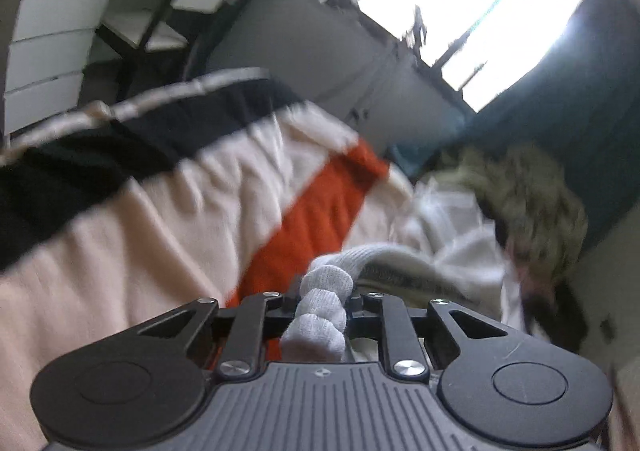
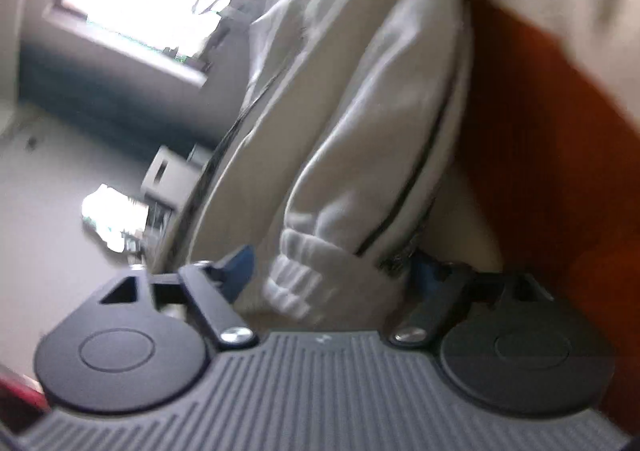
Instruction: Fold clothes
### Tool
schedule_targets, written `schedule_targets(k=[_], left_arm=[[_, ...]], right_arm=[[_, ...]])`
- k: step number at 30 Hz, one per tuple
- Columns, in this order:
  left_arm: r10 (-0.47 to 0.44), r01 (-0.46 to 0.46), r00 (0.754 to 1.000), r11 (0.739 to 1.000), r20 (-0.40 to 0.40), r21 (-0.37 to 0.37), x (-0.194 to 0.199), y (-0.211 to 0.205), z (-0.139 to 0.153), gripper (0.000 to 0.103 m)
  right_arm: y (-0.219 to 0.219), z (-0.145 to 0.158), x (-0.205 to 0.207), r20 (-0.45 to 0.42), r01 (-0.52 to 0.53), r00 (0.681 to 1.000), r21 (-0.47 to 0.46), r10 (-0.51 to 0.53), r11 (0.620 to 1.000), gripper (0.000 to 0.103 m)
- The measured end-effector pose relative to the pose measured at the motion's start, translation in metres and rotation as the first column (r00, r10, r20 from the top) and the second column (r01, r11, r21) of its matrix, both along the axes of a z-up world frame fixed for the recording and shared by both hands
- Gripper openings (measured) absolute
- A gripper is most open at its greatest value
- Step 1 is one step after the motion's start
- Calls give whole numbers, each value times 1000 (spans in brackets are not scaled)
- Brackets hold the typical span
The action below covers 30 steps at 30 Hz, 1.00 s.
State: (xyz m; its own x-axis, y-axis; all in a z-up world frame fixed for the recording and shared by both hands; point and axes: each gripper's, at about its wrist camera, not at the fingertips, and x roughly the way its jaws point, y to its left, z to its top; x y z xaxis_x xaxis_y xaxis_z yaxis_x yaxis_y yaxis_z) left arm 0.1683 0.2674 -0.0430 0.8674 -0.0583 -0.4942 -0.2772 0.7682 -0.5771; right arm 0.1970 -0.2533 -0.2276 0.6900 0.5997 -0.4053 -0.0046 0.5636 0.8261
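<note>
The left tongs (image 1: 320, 301) are clamped on the ribbed cuff (image 1: 320, 311) of the white sweater (image 2: 360, 111), which hangs above the striped blanket (image 1: 160, 211). The right tongs (image 2: 332, 275) stand apart around the other cuff (image 2: 296, 283), not yet pressing. I would close them firmly on it before pulling the sleeves flat.

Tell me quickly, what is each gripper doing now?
Left gripper: closed on the white ribbed cuff.
Right gripper: open around the grey sleeve.

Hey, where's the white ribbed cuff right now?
In the left wrist view the white ribbed cuff sits low and centre, pinched in the left gripper, with the orange stripe of the blanket just to its left.
</note>
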Motion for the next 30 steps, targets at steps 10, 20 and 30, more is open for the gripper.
schedule_targets(k=[10,20,30], left_arm=[[245,-239,970,957,-12,164,64,117,85,18],[259,-182,947,920,-190,346,116,162,42,33],[225,-119,963,849,-148,514,69,89,89,88]], right_arm=[[171,9,17,13,-283,959,141,284,949,44],[295,-9,47,-98,-489,863,91,496,868,51],[277,45,1,-38,-573,819,-102,572,813,84]])
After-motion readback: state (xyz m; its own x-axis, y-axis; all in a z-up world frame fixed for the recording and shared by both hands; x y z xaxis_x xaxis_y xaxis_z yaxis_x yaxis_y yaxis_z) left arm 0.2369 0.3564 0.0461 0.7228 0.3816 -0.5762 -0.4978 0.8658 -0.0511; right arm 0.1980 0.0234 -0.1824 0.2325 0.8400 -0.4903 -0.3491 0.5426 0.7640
